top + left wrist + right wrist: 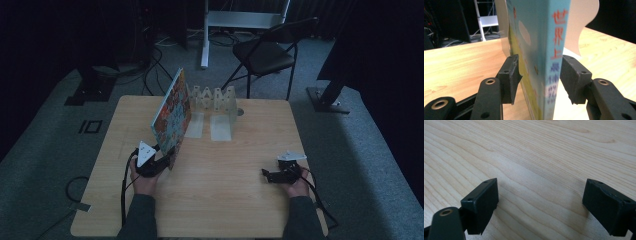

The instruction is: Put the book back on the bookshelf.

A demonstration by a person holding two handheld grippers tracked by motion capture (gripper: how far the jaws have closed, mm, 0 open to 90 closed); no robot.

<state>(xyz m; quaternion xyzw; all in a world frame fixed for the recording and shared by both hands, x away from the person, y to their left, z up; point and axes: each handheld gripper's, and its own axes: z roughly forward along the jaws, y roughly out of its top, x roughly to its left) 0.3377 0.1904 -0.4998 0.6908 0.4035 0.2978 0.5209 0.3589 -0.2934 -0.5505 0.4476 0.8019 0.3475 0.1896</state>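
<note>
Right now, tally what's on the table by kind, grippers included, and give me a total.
Picture book, standing on edge between the left gripper's pads: 1
White bookends, at the table's far edge: 2 as far as the high view shows
Hand-held grippers: 2, the left gripper and the right gripper
Total: 5

1 book (172, 111), 1 rack (216, 99), 2 grippers

Dim high view — blurred close-ups
</note>
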